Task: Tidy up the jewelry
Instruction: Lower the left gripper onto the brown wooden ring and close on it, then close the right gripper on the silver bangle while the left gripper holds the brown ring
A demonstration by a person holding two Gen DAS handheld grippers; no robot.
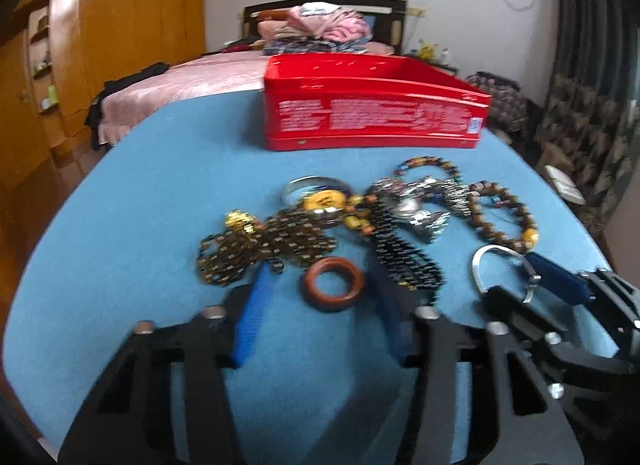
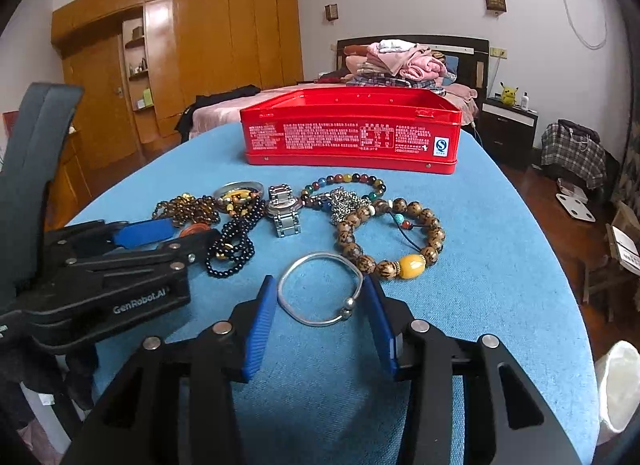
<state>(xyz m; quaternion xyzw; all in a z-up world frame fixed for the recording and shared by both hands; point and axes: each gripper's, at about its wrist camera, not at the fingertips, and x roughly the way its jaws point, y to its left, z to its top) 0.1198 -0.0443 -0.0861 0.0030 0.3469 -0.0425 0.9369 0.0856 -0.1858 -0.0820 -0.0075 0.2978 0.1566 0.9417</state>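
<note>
Jewelry [image 2: 288, 217] before the red tin [image 2: 352, 133]; "GenRobot.AI" marks the left gripper [image 2: 168, 235]; both grippers' fingers spread.

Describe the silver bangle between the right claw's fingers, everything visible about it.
The silver bangle is a thin, smooth band that looks like metal, bent into a rounded, slightly squarish loop. It is an open cuff: two small ball ends meet at its near right corner. It lies flat on the blue tabletop, just in front of the brown bead bracelet with the yellow bead, seemingly apart from it. The right claw is open around it, one blue finger pad on each side, close to its edges; contact is unclear. Nothing lifts it yet.
</note>
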